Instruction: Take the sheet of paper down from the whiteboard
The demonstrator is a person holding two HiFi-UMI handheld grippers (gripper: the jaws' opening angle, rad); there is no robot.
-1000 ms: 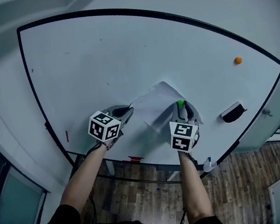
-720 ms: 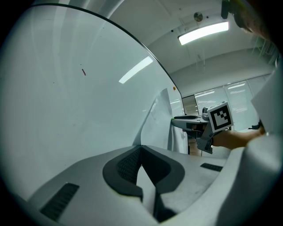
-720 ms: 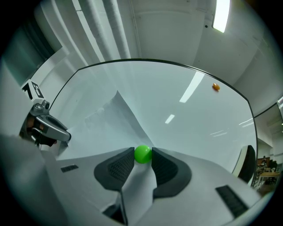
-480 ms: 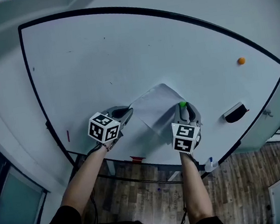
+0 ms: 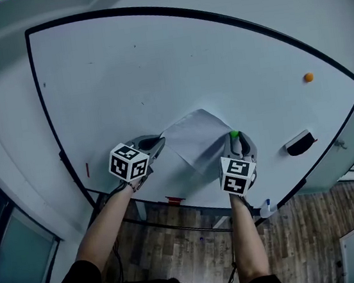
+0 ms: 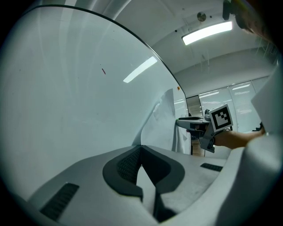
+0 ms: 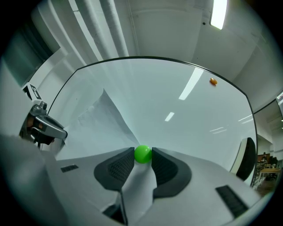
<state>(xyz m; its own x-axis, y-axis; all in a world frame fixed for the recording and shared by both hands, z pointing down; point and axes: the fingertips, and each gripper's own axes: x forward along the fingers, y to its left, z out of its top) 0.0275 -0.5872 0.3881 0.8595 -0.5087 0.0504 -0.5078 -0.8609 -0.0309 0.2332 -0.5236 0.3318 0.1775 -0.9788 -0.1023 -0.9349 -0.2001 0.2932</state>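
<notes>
Right gripper [image 7: 143, 151] clamped green magnet [image 7: 143, 154] at right edge of paper [image 5: 193, 139]
Left gripper [image 6: 140, 148] pinched left corner of paper; paper bowed off whiteboard [image 5: 154, 63]

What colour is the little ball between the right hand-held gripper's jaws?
The ball is bright green; it shows best in the right gripper view.

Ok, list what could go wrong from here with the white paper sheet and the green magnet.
1. The small round green magnet sits only between the tips of the right gripper, so it may pop out when pulled off the whiteboard.
2. With it gone, the white paper sheet hangs only from one corner pinched in the left gripper; it may slip or tear.
</notes>
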